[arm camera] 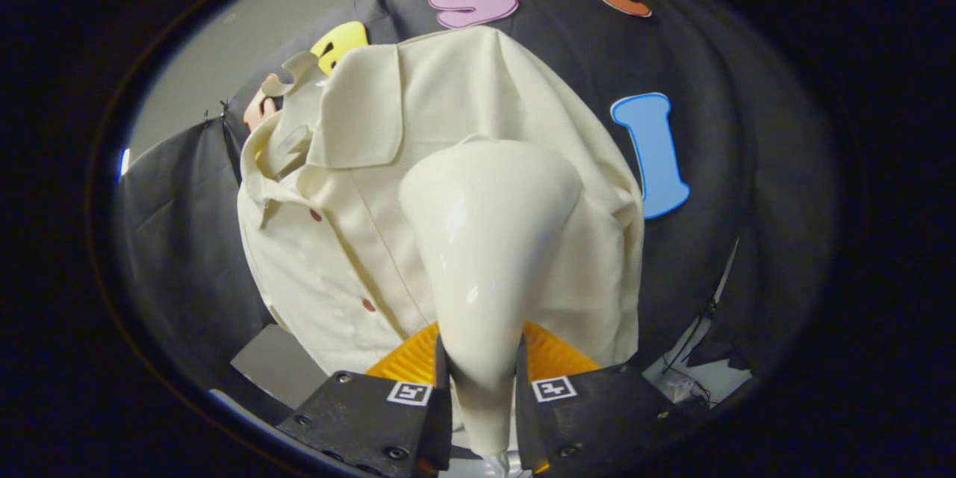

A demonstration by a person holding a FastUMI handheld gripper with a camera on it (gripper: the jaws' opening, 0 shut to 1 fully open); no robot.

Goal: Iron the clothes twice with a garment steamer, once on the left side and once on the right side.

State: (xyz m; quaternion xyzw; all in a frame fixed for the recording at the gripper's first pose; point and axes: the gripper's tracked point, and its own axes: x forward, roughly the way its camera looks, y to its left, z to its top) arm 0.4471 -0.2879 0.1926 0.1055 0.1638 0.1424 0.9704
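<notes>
A cream short-sleeved shirt with a collar and small reddish buttons hangs in front of the black booth wall. My gripper is shut on the glossy cream garment steamer, both fingers pressing its narrow handle. The steamer's wide head rises beyond the fingers and lies against the shirt's right half, just below the collar's right flap. The head hides the cloth behind it, so the contact itself is out of sight.
An orange ribbed object sits behind the fingers at the shirt's lower hem. A grey panel lies low on the left. Cables hang down the wall at the lower right, near a pale surface.
</notes>
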